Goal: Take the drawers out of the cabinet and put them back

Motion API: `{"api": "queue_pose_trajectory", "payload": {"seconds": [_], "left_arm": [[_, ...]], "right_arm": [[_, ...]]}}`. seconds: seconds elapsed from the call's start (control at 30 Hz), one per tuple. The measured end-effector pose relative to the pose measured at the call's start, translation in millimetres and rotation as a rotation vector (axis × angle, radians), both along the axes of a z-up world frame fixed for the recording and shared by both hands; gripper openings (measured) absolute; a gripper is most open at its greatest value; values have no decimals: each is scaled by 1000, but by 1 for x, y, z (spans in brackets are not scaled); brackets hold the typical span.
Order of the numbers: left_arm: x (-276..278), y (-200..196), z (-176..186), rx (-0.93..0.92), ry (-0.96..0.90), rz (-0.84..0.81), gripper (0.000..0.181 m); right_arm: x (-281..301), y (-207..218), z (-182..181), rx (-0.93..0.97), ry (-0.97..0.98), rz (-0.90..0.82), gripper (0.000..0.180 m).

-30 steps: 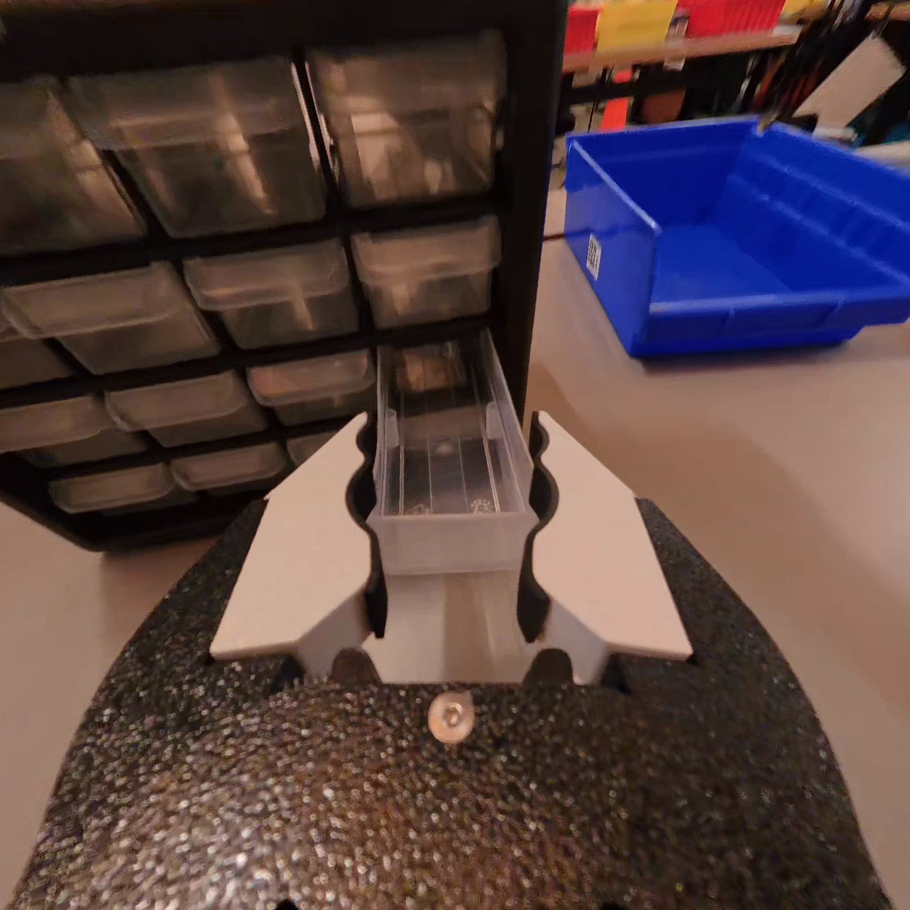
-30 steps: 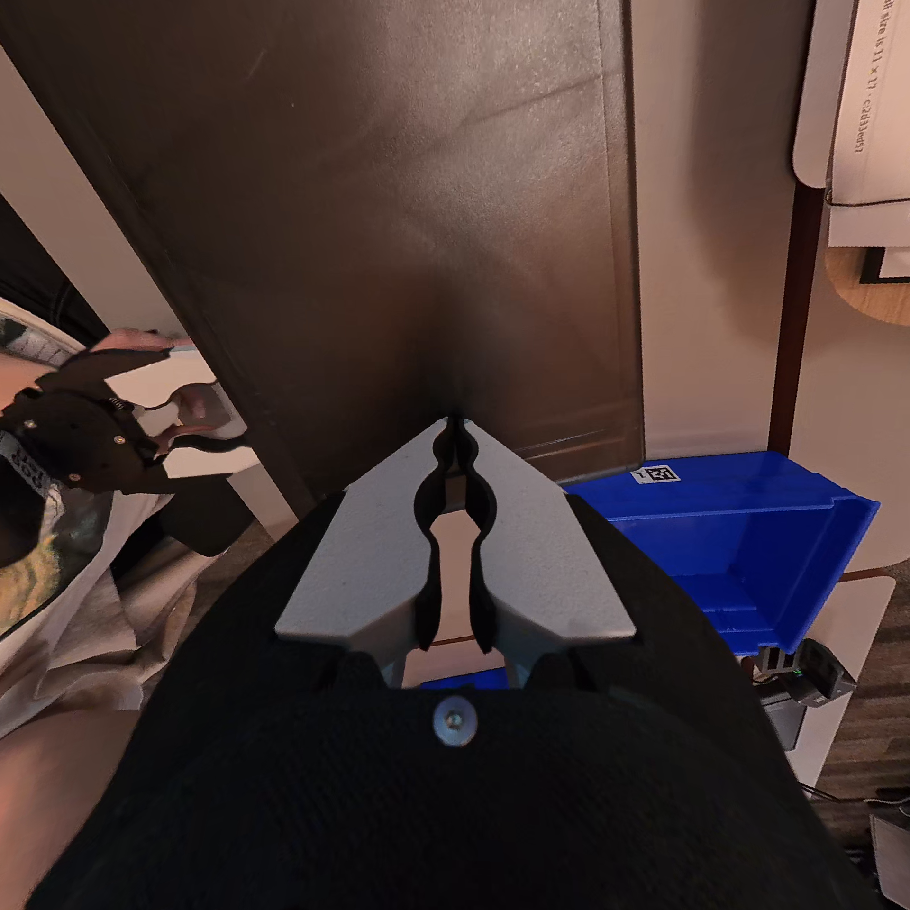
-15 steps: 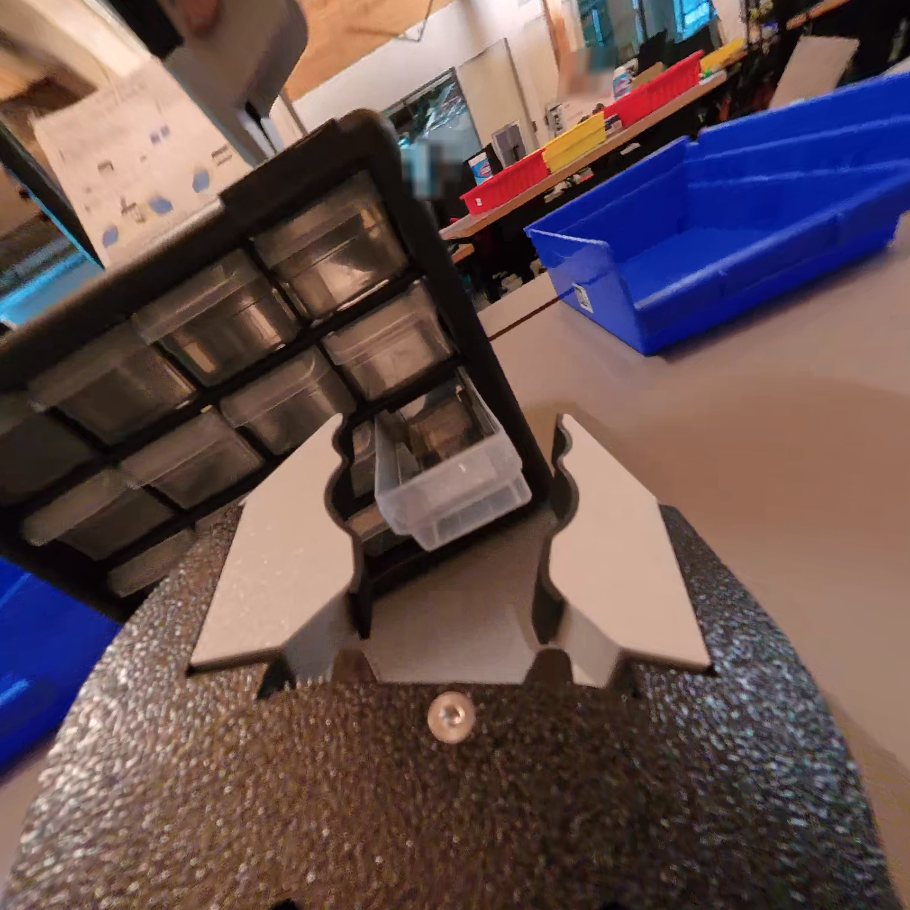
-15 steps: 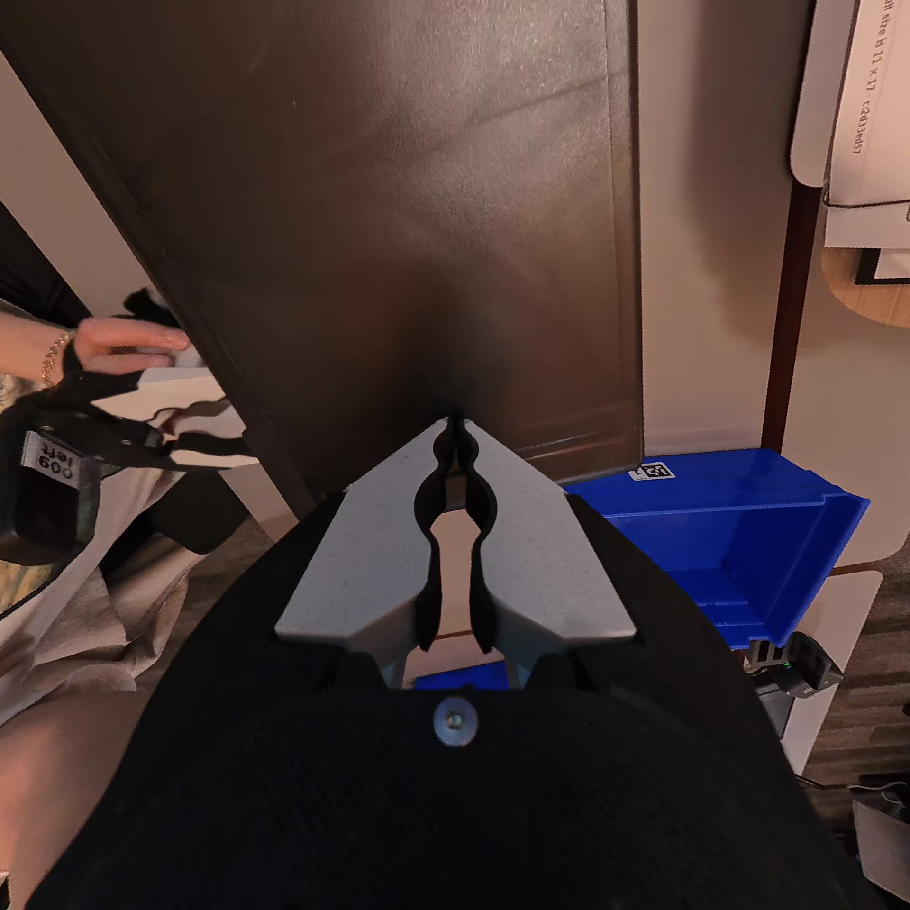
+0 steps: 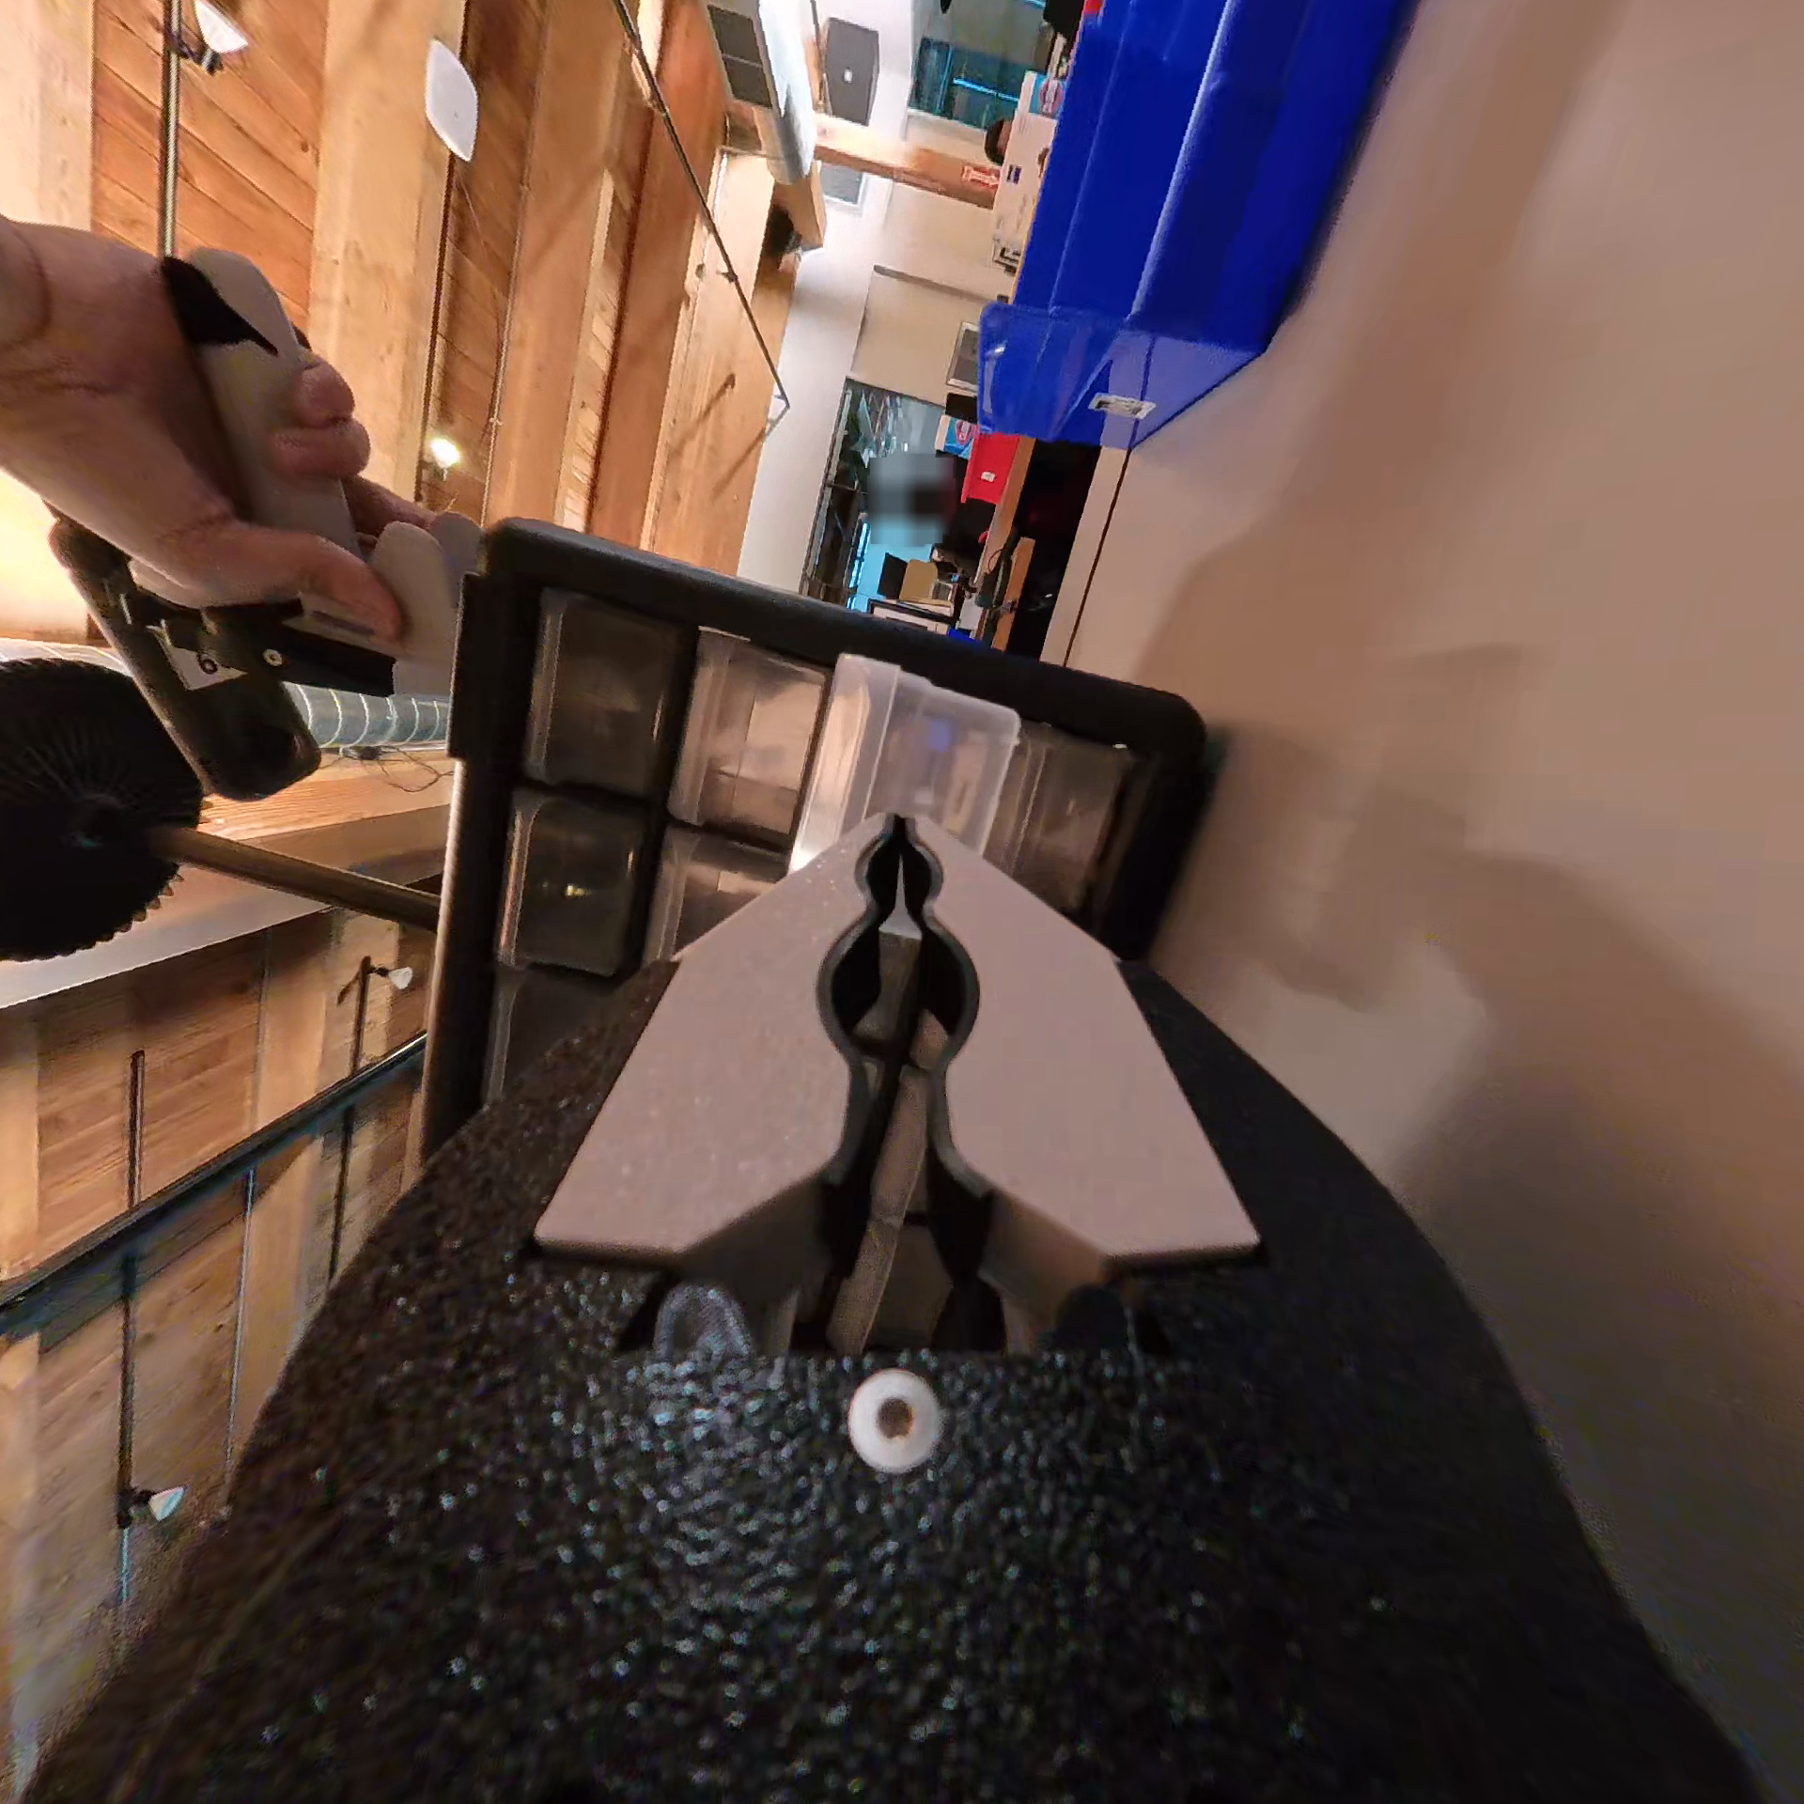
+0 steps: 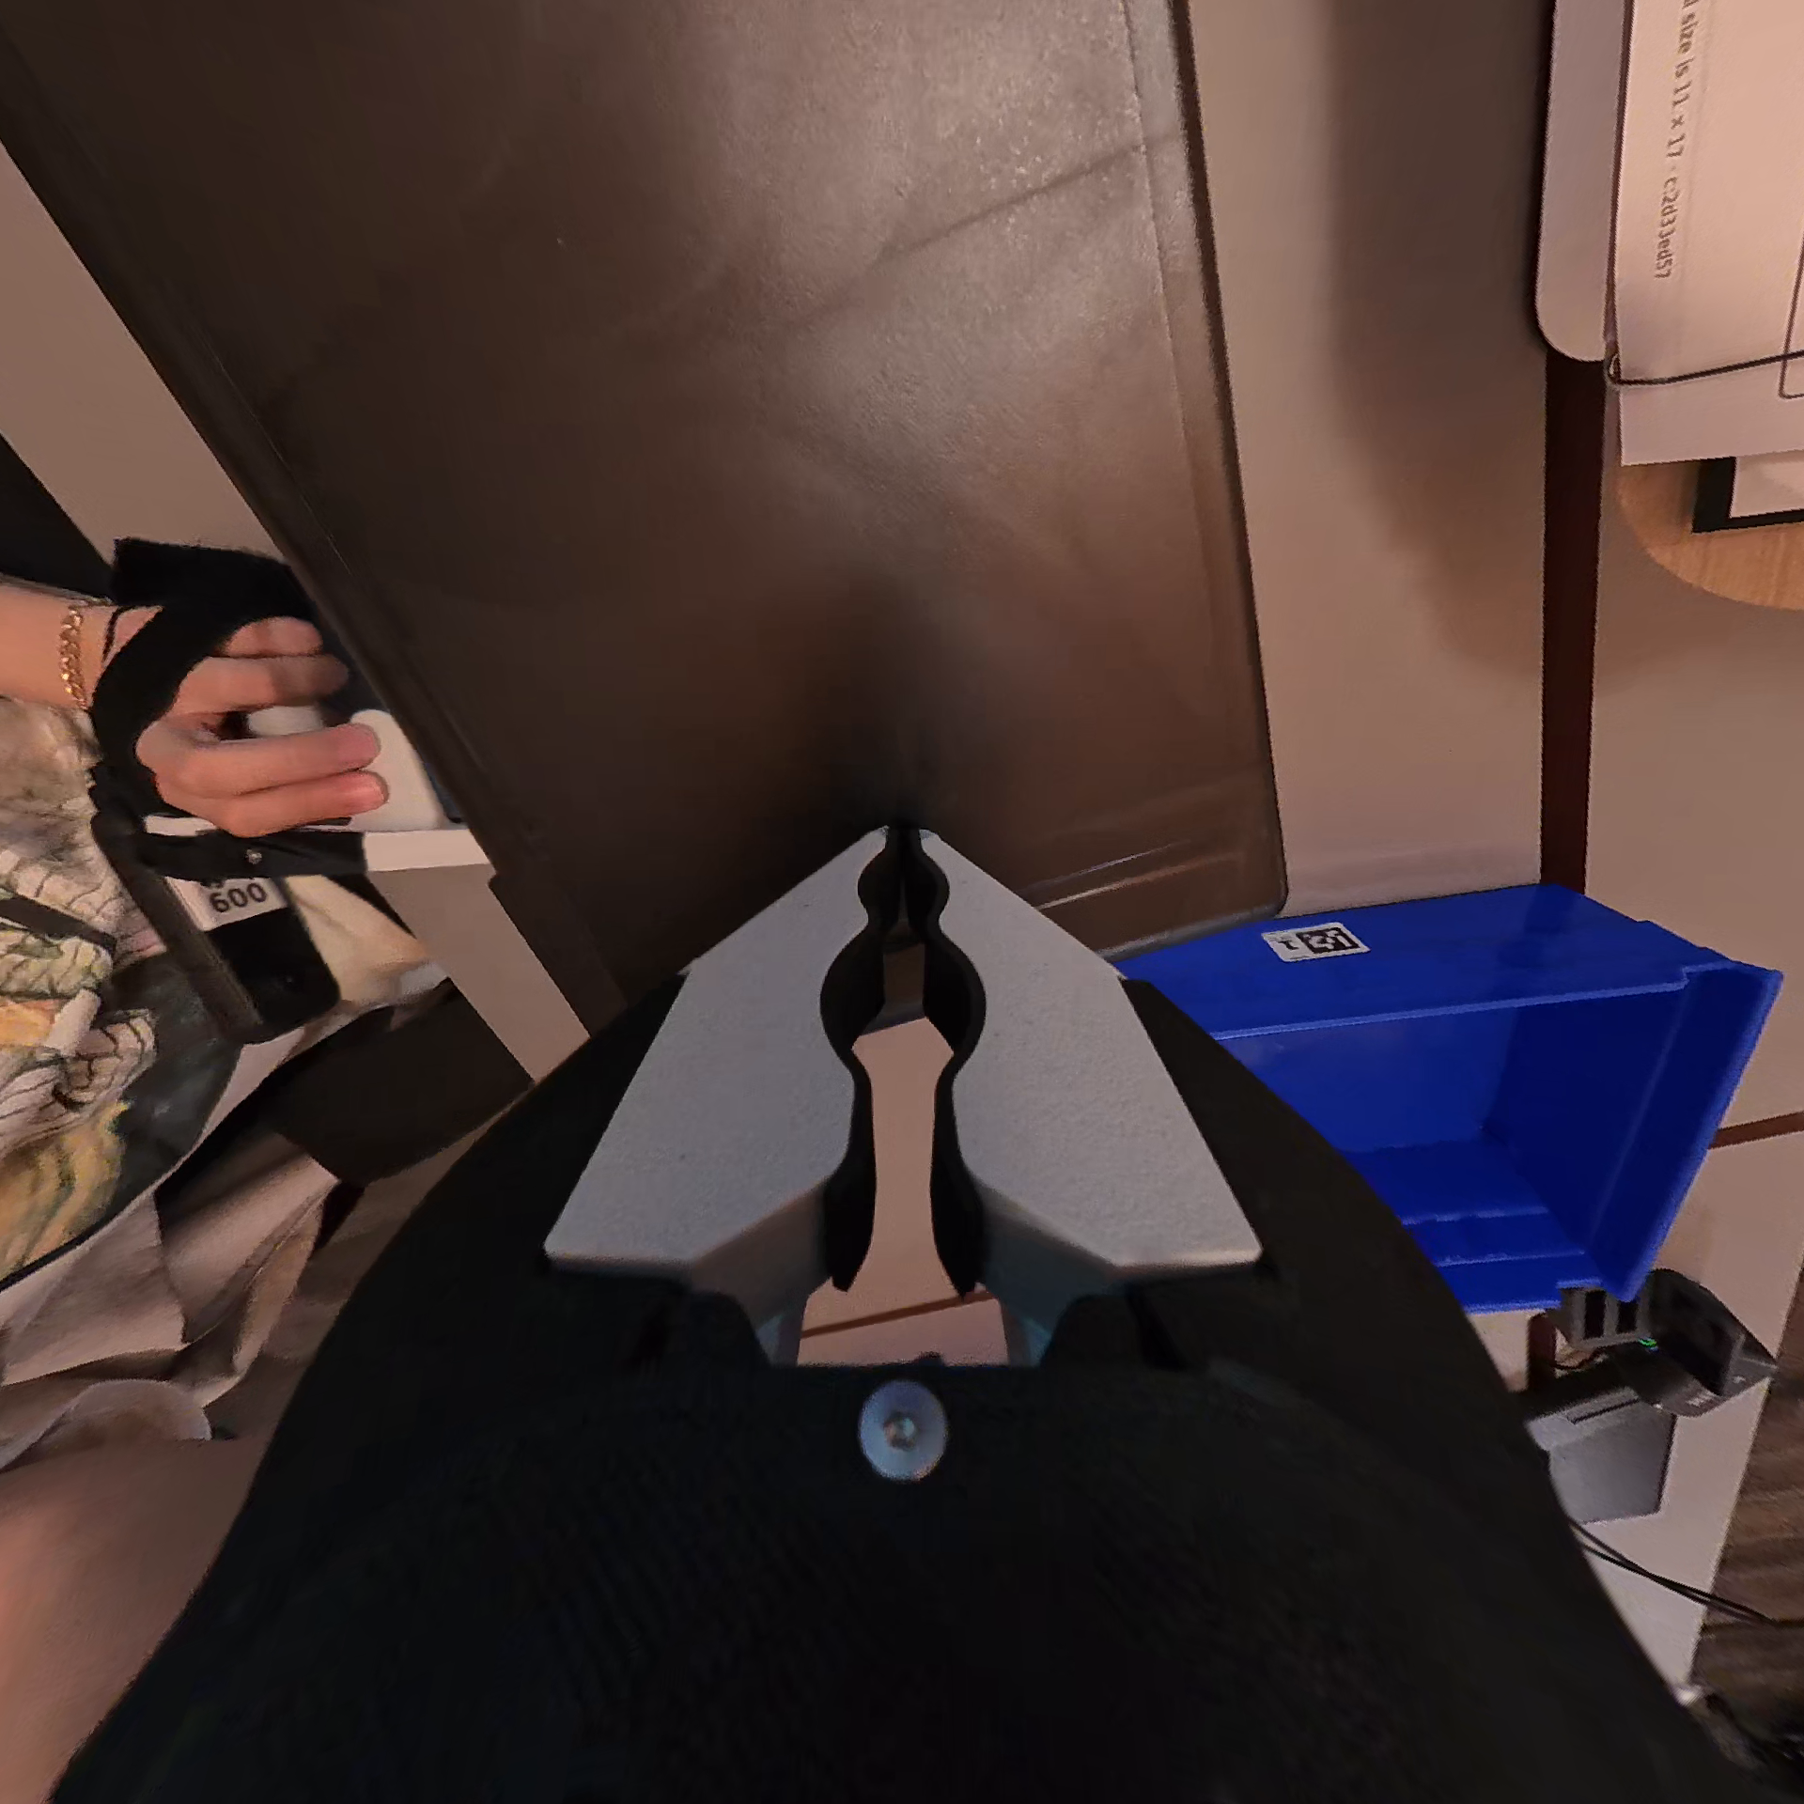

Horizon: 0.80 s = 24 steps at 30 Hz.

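- Since half a second ago your left gripper point(image 5: 900, 830) has rolled sideways and gone from spread wide to clenched; its view is now tipped, with the surface point(image 5: 1464, 781) running up the right side.
- Left gripper tips meet right at the clear drawer point(image 5: 913, 747) that sticks out of the black cabinet point(image 5: 1167, 781); can't tell if they pinch its lip or just touch it.
- That drawer is in the cabinet's outer column, second slot up from the surface, part way out; neighbouring drawers point(image 5: 595, 703) sit flush.
- Your right gripper point(image 6: 900, 840) is clenched, nothing between the fingers, tips pressed on the cabinet's dark top panel point(image 6: 683, 390), same as before.
- From the left wrist view, the right gripper point(image 5: 430, 586) shows at the cabinet's top edge with your hand point(image 5: 146, 439) around it.
- From the right wrist view, your left hand point(image 6: 264, 752) shows at the cabinet's front edge, holding its gripper handle.
- Blue bin point(image 6: 1523, 1093) on the surface just beside the cabinet; also seen in the left wrist view point(image 5: 1152, 244).
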<state>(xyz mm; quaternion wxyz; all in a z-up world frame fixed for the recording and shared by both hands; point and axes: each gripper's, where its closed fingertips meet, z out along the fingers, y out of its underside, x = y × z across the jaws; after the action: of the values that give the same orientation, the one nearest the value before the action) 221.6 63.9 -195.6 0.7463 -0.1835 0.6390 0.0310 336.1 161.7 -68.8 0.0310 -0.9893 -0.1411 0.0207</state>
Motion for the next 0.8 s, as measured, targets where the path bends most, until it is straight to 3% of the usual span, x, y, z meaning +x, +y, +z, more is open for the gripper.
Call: {"api": "queue_pose_trajectory", "payload": {"seconds": [0.47, 0.8], "left_arm": [[64, 38, 0, 1, 82, 11, 0], [73, 41, 0, -50, 71, -11, 0]], "right_arm": [[0, 0, 0, 42, 14, -23, 0], [0, 0, 0, 8, -72, 1, 0]]}}
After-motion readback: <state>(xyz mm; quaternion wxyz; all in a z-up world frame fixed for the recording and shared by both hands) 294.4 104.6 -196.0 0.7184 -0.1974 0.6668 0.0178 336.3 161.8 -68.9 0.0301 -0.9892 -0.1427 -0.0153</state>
